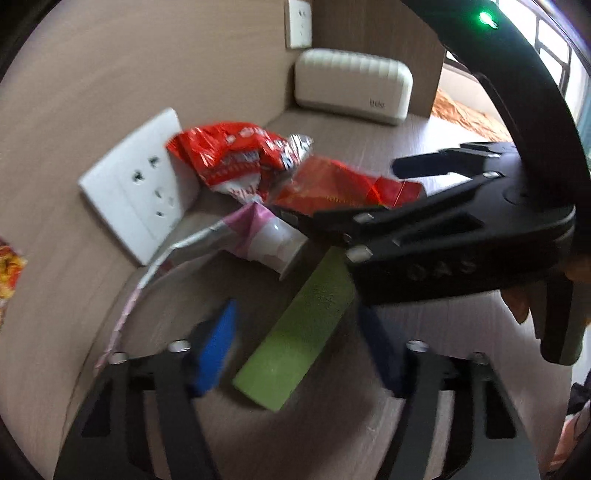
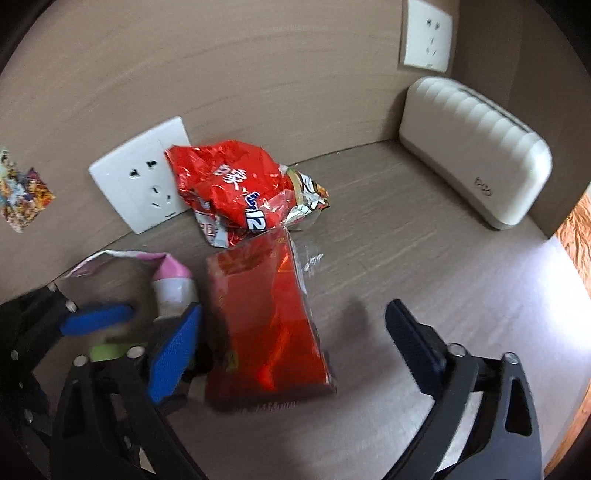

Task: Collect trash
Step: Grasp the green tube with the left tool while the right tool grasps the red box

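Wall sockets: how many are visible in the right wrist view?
2. One wall socket sits low on the wall, directly behind the crumpled red wrapper. The second socket is higher, at the upper right above the cream ribbed box. More could be outside the frame.

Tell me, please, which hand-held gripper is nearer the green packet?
Left. The left hand-held gripper straddles the green packet; the right hand-held gripper straddles the flat red packet beside it.
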Action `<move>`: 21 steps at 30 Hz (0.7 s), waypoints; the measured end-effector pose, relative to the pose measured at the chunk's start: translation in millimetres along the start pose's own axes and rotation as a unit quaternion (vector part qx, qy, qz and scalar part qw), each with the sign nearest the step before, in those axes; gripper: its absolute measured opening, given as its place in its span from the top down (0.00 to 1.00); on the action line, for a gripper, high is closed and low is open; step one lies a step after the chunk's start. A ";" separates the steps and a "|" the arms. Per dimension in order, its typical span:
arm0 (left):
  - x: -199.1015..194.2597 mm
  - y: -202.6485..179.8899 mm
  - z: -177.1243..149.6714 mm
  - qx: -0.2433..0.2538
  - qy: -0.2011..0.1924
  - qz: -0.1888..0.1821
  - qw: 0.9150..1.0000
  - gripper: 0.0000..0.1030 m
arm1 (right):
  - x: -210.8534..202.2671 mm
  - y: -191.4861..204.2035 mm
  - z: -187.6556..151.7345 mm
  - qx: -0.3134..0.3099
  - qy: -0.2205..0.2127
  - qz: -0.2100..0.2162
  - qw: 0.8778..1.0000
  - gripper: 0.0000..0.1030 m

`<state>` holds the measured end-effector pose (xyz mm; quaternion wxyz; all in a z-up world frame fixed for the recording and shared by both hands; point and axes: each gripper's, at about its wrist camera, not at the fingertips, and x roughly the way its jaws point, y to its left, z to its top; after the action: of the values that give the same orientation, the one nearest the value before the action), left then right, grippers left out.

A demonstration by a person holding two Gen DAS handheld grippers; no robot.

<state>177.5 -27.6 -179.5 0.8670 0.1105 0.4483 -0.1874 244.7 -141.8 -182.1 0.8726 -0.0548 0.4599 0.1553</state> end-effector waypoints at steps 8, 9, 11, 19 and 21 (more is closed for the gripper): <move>-0.8 -5.4 1.7 -0.016 -0.006 -0.010 1.000 0.74 | -8.8 -10.3 -4.6 0.017 -0.007 0.026 0.999 0.47; -2.1 -6.4 1.5 -0.019 -0.007 -0.011 1.000 0.75 | -16.3 -15.0 -7.6 0.024 -0.013 0.027 0.999 0.47; -10.7 -9.8 -2.1 -0.032 -0.012 -0.016 0.999 0.75 | -29.8 -22.4 -12.3 0.033 -0.020 0.027 0.999 0.47; -48.5 -38.2 -9.3 -0.053 -0.035 -0.026 0.998 0.75 | -90.1 -50.5 -46.8 0.057 -0.044 0.016 0.997 0.47; -56.1 -52.2 -12.0 -0.051 -0.039 -0.029 0.997 0.75 | -107.6 -59.4 -61.6 0.069 -0.051 0.010 0.996 0.47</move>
<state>116.9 -57.9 -141.7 0.8825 0.0454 0.4261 -0.1938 158.5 -236.4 -131.8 0.8949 0.0178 0.4253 0.1343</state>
